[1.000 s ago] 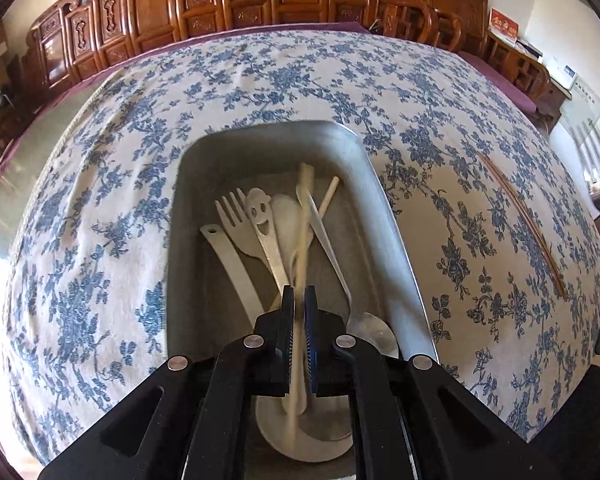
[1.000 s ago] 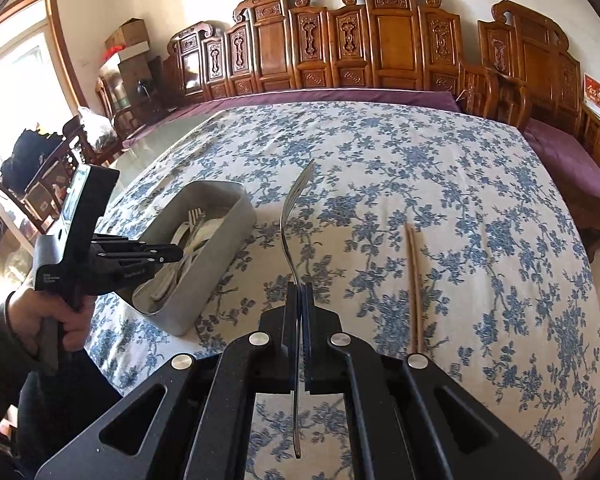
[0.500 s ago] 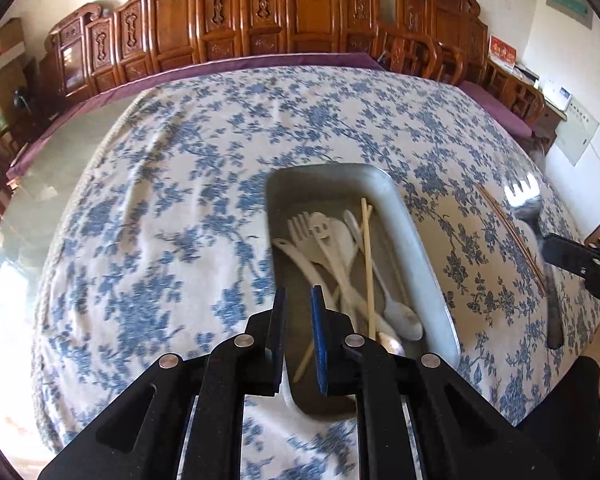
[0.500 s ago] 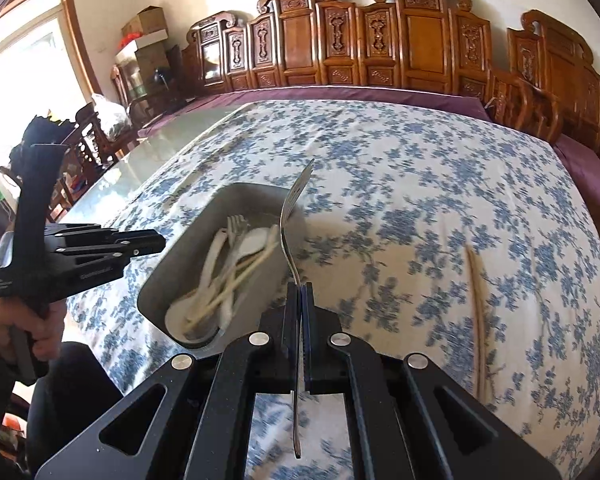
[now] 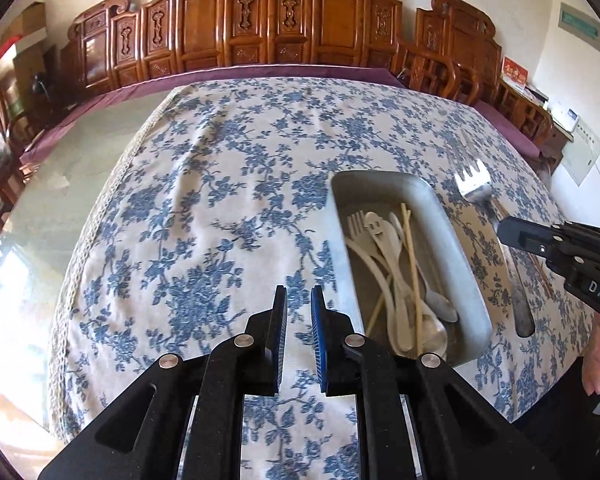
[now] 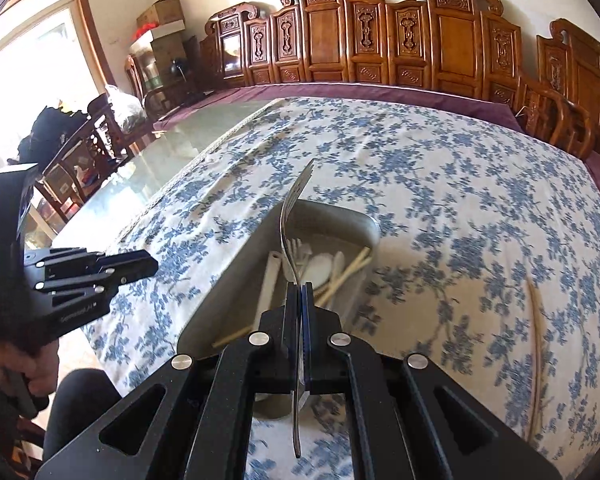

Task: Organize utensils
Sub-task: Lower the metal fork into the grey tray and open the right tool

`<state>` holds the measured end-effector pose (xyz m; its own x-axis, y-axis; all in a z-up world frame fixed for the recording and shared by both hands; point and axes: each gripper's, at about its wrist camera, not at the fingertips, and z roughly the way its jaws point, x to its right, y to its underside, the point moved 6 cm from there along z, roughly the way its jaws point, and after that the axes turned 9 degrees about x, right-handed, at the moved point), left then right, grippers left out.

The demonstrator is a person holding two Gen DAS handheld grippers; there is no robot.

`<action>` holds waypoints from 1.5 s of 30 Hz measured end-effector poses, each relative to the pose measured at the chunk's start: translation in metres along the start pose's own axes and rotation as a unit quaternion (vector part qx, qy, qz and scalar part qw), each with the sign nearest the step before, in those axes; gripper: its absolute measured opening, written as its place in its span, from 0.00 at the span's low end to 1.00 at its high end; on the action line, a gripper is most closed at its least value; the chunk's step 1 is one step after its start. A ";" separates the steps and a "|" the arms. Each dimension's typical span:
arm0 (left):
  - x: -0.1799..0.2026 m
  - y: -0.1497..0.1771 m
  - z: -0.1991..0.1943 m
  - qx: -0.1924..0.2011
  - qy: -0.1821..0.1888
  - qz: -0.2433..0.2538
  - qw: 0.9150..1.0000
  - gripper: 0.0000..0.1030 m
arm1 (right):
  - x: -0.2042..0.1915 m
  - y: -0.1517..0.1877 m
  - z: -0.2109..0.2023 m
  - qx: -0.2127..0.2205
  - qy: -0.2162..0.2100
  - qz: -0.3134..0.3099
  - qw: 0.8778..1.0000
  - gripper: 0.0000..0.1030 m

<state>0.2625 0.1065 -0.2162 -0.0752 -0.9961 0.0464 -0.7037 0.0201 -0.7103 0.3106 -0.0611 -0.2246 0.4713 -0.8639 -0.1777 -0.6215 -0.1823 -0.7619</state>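
Note:
A grey metal tray (image 5: pixel 454 240) on the floral tablecloth holds pale plastic cutlery, a metal spoon and a chopstick (image 5: pixel 413 268). It also shows in the right wrist view (image 6: pixel 228 304). My right gripper (image 6: pixel 299 292) is shut on a metal fork (image 6: pixel 294 204), held above the tray with tines up; the fork also shows in the left wrist view (image 5: pixel 474 184) with the right gripper (image 5: pixel 504 230). My left gripper (image 5: pixel 298 300) is open and empty over the cloth left of the tray; it also shows in the right wrist view (image 6: pixel 152 266).
One brown chopstick (image 6: pixel 536 344) lies on the cloth right of the tray. Bare glass tabletop (image 5: pixel 60 200) lies left of the cloth. Carved wooden chairs (image 5: pixel 300 28) line the far side.
My left gripper let go of the chopstick into the tray, opened and drew back to the left. My right gripper carried the fork leftward until it hangs over the tray.

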 end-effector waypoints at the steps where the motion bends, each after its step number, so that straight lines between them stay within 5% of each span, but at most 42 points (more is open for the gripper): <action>1: -0.002 0.000 0.000 0.000 0.000 -0.003 1.000 0.10 | -0.003 -0.002 0.005 -0.001 0.000 0.002 1.000 0.03; 27: -0.009 0.010 0.009 -0.011 -0.003 -0.009 1.000 0.10 | -0.008 0.036 0.082 -0.070 0.025 -0.003 0.997 0.04; 36: 0.006 0.006 0.001 -0.003 0.006 0.000 1.000 0.11 | 0.001 0.025 0.052 -0.031 0.012 0.000 0.999 0.04; 45: 0.049 0.001 -0.009 0.015 0.015 0.030 0.999 0.30 | 0.071 0.026 -0.014 0.012 0.044 -0.004 0.999 0.04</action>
<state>0.2524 0.0585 -0.2083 -0.1375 -0.9902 0.0235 -0.6759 0.0765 -0.7330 0.3196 -0.1334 -0.2482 0.4185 -0.9008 -0.1159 -0.6016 -0.1794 -0.7784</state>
